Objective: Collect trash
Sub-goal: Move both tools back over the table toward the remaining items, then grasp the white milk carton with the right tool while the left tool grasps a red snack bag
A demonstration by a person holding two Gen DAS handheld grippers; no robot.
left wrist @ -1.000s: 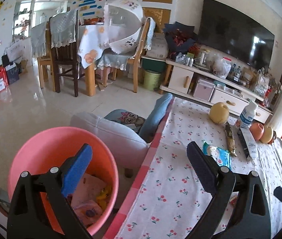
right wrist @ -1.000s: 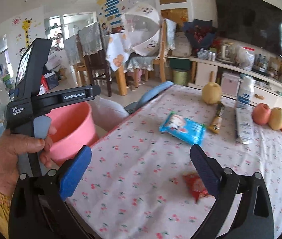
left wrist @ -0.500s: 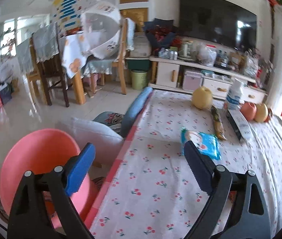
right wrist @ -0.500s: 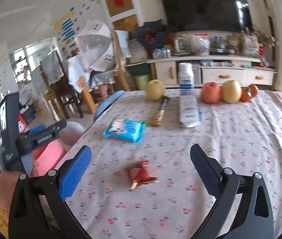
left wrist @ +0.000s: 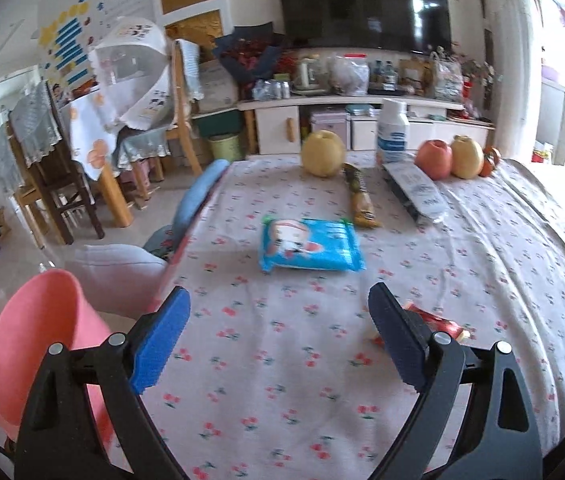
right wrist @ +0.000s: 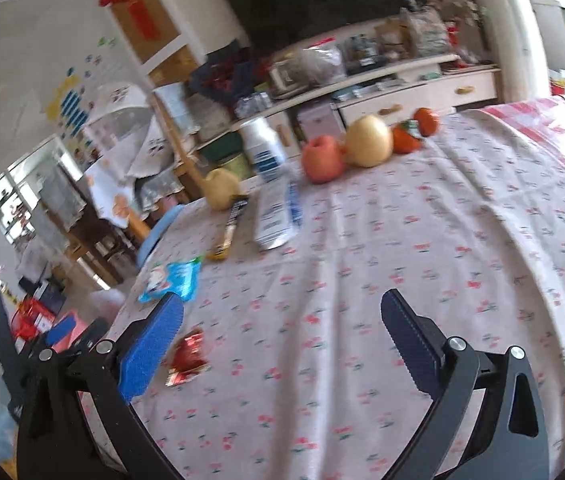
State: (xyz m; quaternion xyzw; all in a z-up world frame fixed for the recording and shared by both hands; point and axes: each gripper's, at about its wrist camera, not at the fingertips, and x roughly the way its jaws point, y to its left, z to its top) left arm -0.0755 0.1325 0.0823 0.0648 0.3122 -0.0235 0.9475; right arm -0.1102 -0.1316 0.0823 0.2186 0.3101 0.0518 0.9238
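- Your left gripper stands spread wide with nothing between its blue pads, above the cherry-print tablecloth.
- Your right gripper is spread too, and empty.
- The crumpled red foil wrapper lies just beside the right gripper's left pad; the blue snack packet lies flat farther ahead.
- 1 long yellow-brown wrapper, a white box, a white bottle and fruit stand beyond.
- Only the left view shows the pink plastic bucket clearly, off the table's left edge.
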